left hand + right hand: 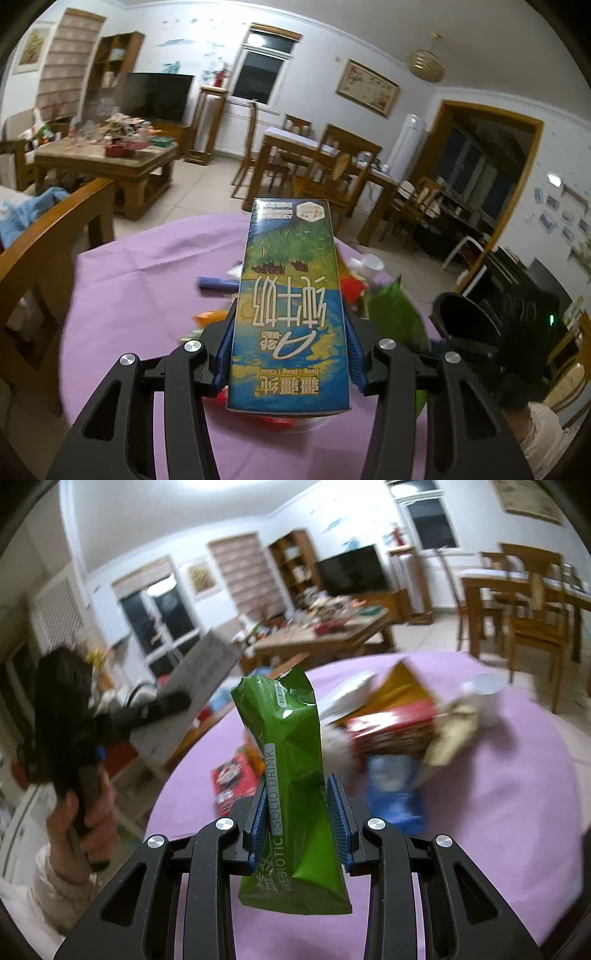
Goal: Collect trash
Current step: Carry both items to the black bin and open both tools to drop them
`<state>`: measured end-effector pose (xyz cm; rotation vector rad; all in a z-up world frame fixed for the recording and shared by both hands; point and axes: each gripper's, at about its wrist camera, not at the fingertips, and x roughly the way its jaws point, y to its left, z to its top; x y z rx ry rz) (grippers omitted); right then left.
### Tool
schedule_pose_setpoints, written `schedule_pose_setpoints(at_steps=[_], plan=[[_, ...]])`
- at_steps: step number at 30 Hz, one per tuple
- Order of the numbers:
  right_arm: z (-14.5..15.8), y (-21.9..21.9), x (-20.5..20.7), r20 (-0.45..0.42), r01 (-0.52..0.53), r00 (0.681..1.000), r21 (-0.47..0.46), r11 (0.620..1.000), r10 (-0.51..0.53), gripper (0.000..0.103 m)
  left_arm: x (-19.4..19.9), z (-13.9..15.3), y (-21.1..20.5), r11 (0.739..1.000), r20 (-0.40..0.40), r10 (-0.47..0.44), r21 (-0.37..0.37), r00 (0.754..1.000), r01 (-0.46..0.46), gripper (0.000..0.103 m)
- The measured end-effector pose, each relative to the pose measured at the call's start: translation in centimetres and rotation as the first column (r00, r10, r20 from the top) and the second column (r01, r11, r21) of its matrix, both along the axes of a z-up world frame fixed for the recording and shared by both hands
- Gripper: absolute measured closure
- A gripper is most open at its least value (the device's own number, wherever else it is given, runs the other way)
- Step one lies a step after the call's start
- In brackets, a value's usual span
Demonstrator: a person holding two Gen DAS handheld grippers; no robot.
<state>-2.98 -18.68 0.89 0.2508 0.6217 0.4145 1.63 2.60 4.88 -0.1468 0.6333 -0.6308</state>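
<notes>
Left tongs (290,343) pinch a milk carton (290,306) above the purple counter (147,280); right tongs (297,819) pinch a green pouch (291,775) over scattered wrappers (391,720).

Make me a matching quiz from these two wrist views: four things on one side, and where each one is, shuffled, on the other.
Things:
1. milk carton
2. green drink pouch
3. white cup
4. television

Places:
A. on the purple tablecloth
B. against the far wall
C. clamped in the right gripper
D. clamped in the left gripper

Pairs: 1-D, 2-C, 3-A, 4-B
</notes>
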Motion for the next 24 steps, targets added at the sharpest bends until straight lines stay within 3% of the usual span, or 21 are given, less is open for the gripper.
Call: schedule_pose_setpoints(at_steps=[4,7,10,13,18,21,24], plan=[[0.9,-6.0,-2.5,0.049,0.115,0.992,0.060,0.992,-0.118,0.072,-0.7,-0.1,-4.3,0.998,-0.003,-0.067,-0.002,0.998,0.067,0.055],[1.4,-11.5,-4.5,0.085,0.228,0.968,0.101,0.969,-0.236,0.072,-1.2,-0.2,-9.8,0.988,0.003,-0.155,-0.005,0.988,0.155,0.055],[1.7,-17.2,-7.0,0.113,0.375,0.915,0.122,0.919,-0.388,0.072,-1.6,-0.7,-15.4,0.963,-0.030,-0.270,-0.027,0.962,0.269,0.055],[1.1,-23.0,-9.9,0.116,0.526,0.834,0.129,0.840,-0.540,0.072,-2.4,-1.5,-21.6,0.924,-0.060,-0.382,-0.027,0.922,0.381,0.055],[-2.0,-31.0,-13.0,0.035,0.700,0.712,0.054,0.712,-0.702,0.072,-4.4,-4.5,-30.6,0.854,-0.116,-0.516,0.006,0.849,0.520,0.055],[-4.7,-34.2,-14.3,-0.027,0.740,0.673,0.022,0.673,-0.739,0.072,-5.0,-6.3,-35.1,0.824,-0.163,-0.555,0.027,0.816,0.566,0.055],[-7.0,-35.8,-15.0,-0.064,0.751,0.659,0.004,0.660,-0.749,0.072,-5.8,-7.9,-38.4,0.804,-0.196,-0.567,0.080,0.800,0.589,0.055]])
